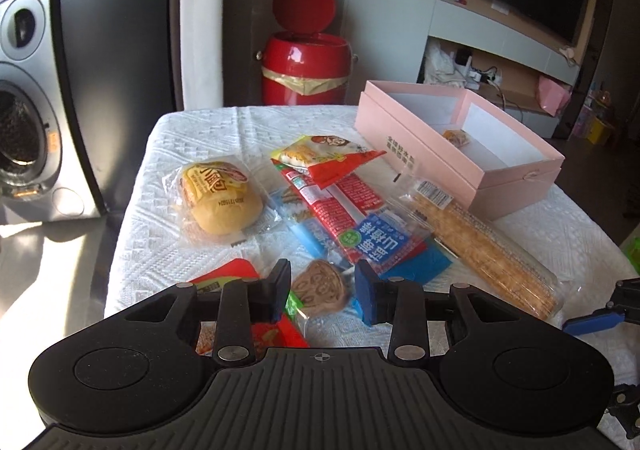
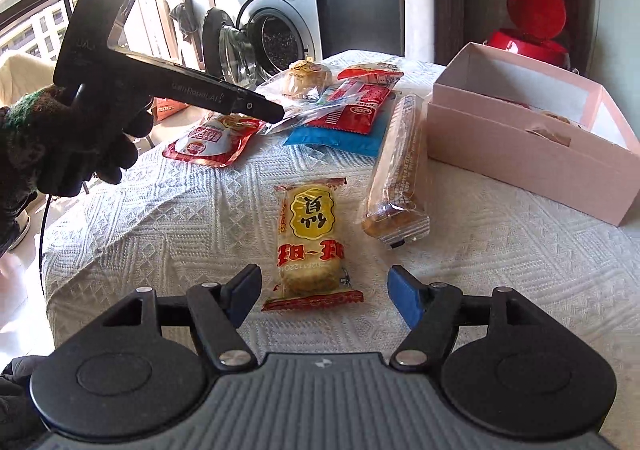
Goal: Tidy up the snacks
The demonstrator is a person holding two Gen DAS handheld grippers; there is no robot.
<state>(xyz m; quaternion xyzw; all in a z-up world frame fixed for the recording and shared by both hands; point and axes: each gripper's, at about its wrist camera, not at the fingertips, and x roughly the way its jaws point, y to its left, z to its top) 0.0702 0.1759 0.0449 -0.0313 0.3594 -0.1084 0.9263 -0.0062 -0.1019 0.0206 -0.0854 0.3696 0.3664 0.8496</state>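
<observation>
Straddling a "2025122201"-stamped rice cracker packet [image 2: 310, 240], right gripper [image 2: 326, 296] gapes.

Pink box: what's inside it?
The pink box is open. One small wrapped snack lies on its white floor. The near wall hides the floor strip behind it, so more there can't be ruled out.

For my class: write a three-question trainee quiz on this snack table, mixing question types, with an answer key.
1. True or false: the pink box has its lid on.
2. The right gripper is open in front of which snack? A) round bun B) yellow rice cracker pack C) blue packet
3. Fill in: the left gripper is open around a brown ____ in a clear wrapper.

Key: 1 false; it is open, with a snack inside. 2 B, the yellow rice cracker pack. 3 cookie.
</observation>
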